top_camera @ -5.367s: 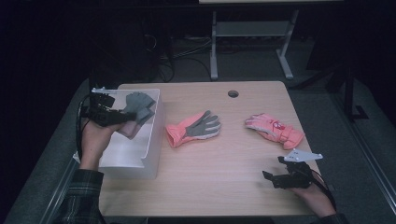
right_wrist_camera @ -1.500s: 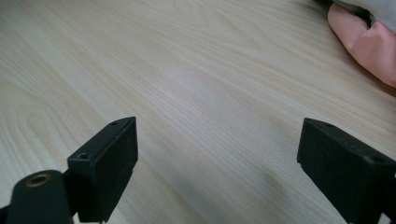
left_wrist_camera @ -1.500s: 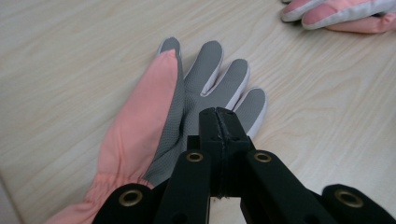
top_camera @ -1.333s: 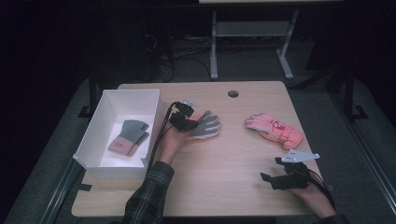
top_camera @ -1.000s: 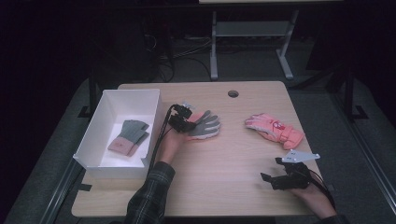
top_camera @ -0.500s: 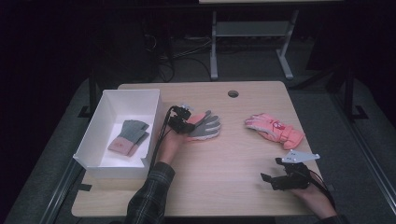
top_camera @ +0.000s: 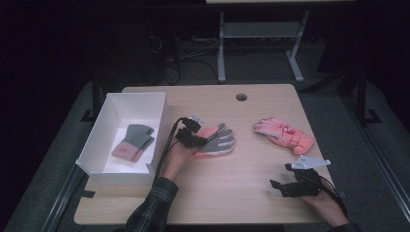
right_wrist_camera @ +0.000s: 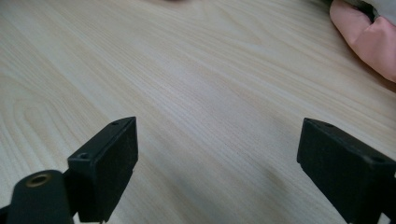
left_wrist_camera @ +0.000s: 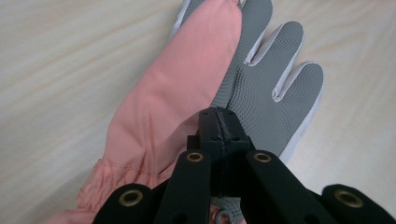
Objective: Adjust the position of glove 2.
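While clamped, seemingly, on the glove: left claw, bare tabletop alongside.

The pink-and-grey glove lies flat on the counter just right of the white box, cuff toward the box, fingers spread away from it. Its palm side faces up: grey, dimpled grip fabric with pale edging on the fingers, while a fold of smooth salmon-pink cloth runs along one side down to a gathered cuff.
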A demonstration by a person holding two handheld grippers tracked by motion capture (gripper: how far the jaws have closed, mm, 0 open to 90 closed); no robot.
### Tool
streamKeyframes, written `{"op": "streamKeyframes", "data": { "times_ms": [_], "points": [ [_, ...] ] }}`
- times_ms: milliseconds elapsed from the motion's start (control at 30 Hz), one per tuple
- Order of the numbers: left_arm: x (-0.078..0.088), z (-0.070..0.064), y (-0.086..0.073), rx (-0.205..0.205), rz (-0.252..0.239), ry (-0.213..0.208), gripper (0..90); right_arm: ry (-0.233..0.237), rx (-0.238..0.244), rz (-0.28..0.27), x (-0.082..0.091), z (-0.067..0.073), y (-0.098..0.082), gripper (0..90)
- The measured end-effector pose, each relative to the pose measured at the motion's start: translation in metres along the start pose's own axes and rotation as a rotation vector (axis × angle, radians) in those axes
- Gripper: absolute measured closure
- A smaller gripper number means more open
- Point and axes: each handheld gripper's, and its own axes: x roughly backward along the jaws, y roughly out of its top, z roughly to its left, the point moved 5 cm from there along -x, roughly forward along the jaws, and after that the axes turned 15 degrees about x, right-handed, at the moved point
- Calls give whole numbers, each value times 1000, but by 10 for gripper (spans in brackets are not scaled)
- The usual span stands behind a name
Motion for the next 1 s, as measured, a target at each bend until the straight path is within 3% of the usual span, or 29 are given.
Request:
{"op": "streamKeyframes", "data": {
  "times_ms": [33, 300, 667, 700, 867, 1000],
  "points": [
    [1, -4, -4, 0, 4, -26, 899, 1, 0, 0, 0, 0, 0, 122],
    [3, -17, -16, -2, 25, -79, 900, -3, -3, -2, 2, 0, -1, 122],
    [9, -48, -43, -72, 72, -176, 900, 4, -5, 4, 1, 1, -2, 129],
    [8, -53, -45, -62, 70, -187, 900, 4, -5, 4, 1, 1, -2, 129],
    [3, -75, -54, -103, 103, -249, 899, 1, 2, 11, 0, 1, -1, 129],
    [3, -81, -52, -121, 100, -255, 899, 1, 0, 11, 0, 1, -2, 129]
  ]
}}
